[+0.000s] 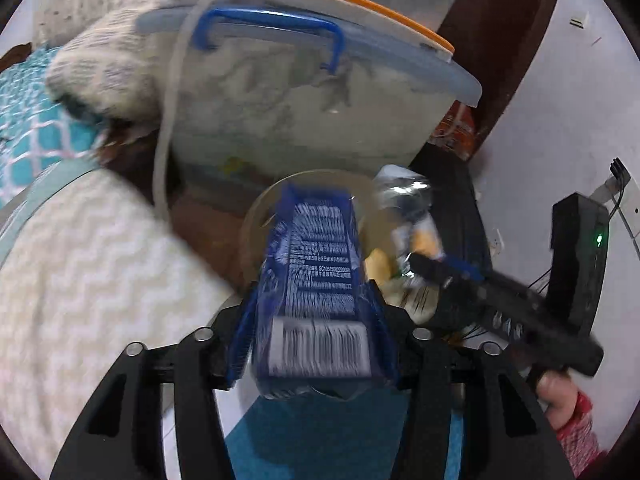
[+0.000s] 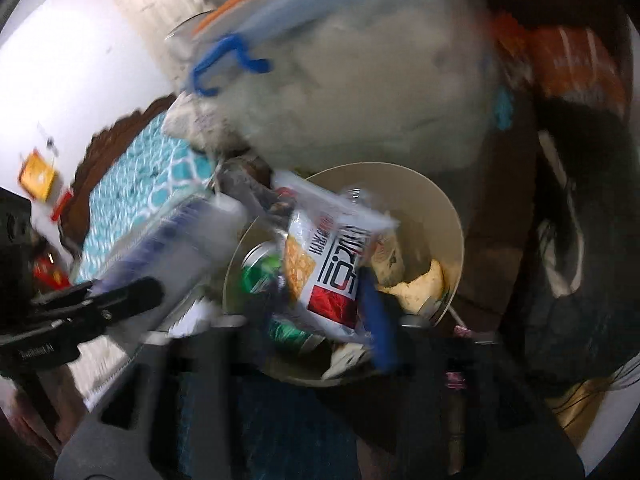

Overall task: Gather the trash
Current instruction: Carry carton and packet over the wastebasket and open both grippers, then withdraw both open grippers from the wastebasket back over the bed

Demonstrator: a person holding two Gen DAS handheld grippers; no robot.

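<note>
Both grippers hang over the beige trash bin point(image 2: 448, 216), each with a piece of litter at its fingers.

The left gripper point(image 1: 316, 316) has a blue snack box point(image 1: 316, 280) lying lengthwise between its fingers, barcode end nearest the camera, far end reaching over the bin's rim. The fingers stand wide. Motion blur hides whether their pads press the box sides, so I cannot tell if it is clamped or already let go.

The right gripper point(image 2: 320, 312) has a white and red wrapper point(image 2: 328, 264) just ahead of its fingers, above the bin mouth. Its fingers look spread, and the wrapper seems loose rather than pinched, though the blur makes this a judgement. Below the wrapper, inside the bin, lie a green can point(image 2: 260, 272) and crumpled yellowish paper point(image 2: 420, 288).

The risks from here:
- The box points at the near rim of the bin, not its centre. If it drops now, it may catch the rim and tip out onto the floor.
- The wrapper is light and flat. It could sail sideways and land beside the bin.
- The two grippers crowd the same opening, the right one just beyond the left fingers. A sideways move could knock them together or nudge the bin.
- A lidded storage tub point(image 1: 320, 120) stands right behind the bin, so overshooting forward would hit it.
</note>
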